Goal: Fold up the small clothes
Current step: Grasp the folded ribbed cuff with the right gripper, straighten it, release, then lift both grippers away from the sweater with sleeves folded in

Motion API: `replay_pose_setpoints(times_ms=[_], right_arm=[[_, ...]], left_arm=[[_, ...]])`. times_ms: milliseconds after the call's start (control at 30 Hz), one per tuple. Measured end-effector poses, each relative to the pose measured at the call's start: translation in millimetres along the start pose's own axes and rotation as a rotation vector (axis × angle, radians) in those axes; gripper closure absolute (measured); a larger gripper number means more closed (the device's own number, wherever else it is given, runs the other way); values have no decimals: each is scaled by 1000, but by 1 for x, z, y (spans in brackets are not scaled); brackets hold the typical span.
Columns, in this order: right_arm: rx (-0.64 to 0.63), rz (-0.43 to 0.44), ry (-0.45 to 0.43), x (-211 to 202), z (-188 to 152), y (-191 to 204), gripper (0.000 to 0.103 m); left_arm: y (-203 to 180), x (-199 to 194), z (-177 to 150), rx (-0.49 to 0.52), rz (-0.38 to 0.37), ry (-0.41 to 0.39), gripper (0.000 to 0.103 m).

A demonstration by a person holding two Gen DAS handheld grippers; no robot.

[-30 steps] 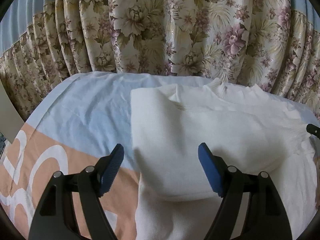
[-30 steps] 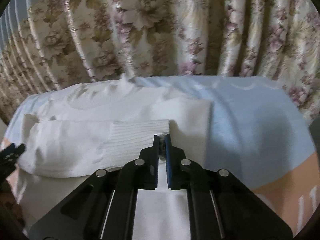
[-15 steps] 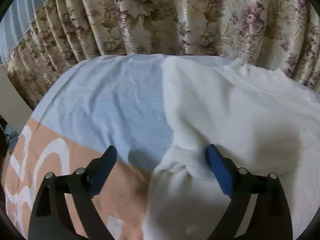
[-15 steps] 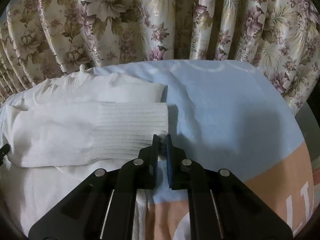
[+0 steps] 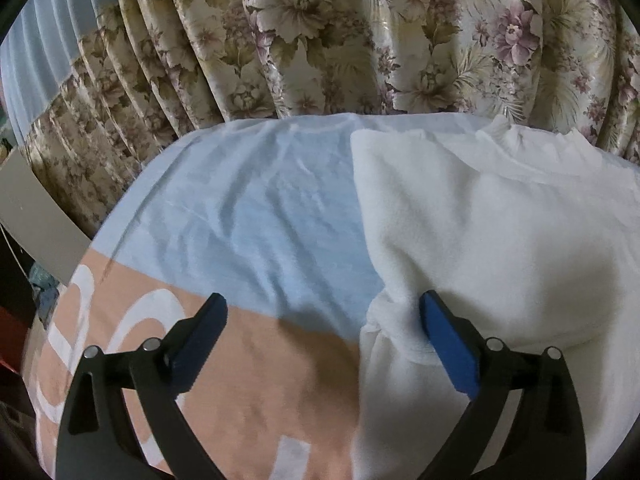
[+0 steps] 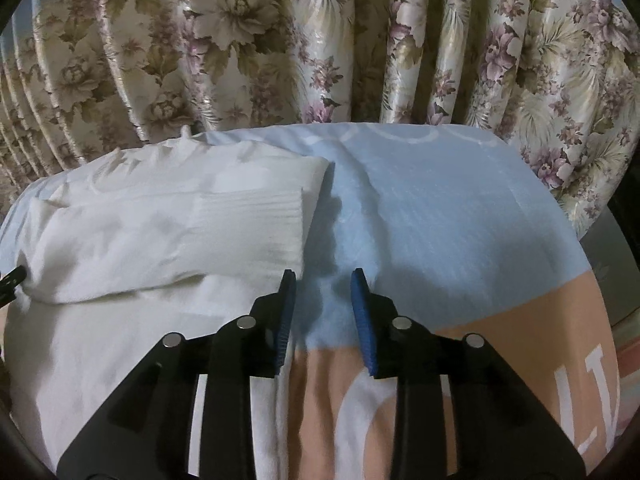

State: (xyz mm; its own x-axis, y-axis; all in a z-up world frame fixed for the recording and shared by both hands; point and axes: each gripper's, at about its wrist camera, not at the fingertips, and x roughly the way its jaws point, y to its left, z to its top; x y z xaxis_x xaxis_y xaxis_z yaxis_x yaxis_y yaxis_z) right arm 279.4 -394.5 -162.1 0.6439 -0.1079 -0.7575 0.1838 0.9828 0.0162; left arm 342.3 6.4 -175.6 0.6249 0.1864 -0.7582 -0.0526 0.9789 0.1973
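**White sweater lying partly folded on the sheet, both claws free of it**

The white sweater [image 5: 500,232] lies on the blue and peach sheet [image 5: 256,216], its collar toward the floral curtain [image 5: 360,32]. I take the sweater as my landmark.

My left claw [image 5: 324,312] stands spread wide, and its jaws are opening further. Its right pad sits over the sweater's left edge, where the cloth bunches into a small pucker; its left pad hangs over the peach band of the sheet, well clear of the sweater. The sweater's edge runs between the pads, but neither pad presses on it.

My right claw [image 6: 323,280] is parted by a narrow gap, and its jaws are opening. It sits just off the sweater's right edge. Only blue sheet shows between the pads. Its left pad is just beside the ribbed cuff [image 6: 256,220] of the sleeve [image 6: 132,240], which is folded across the sweater's body. I cannot tell whether that pad touches the cloth.
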Motion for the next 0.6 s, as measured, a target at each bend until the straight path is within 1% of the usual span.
replay_pose_setpoints(times_ms=[133,200,233,367,467,533,600], right_arm=[[-7,21,-28,-25,-10,5,71],[-15,33,-38,-36,-17,10,65],[-23,32,-45,-41,-20,13,64],[-16,37,-52,-59,-38,19,59],[-12,40,-52,-73,-56,25,51],[-16,41,-58,-82,-65,29,49],[-15,48,-62,-90,-77,32,44]], left_arm=[[8,-15,-7,-11,-30,-26,6],[11,-23,-14,-15,-39,-28,6],[11,-27,-18,-14,-39,-29,6],[13,-53,-38,-23,-57,-48,6],[18,-79,-59,-43,-86,-71,6],[21,-93,-70,-52,-95,-83,6],[25,-107,-83,-70,-106,-91,6]])
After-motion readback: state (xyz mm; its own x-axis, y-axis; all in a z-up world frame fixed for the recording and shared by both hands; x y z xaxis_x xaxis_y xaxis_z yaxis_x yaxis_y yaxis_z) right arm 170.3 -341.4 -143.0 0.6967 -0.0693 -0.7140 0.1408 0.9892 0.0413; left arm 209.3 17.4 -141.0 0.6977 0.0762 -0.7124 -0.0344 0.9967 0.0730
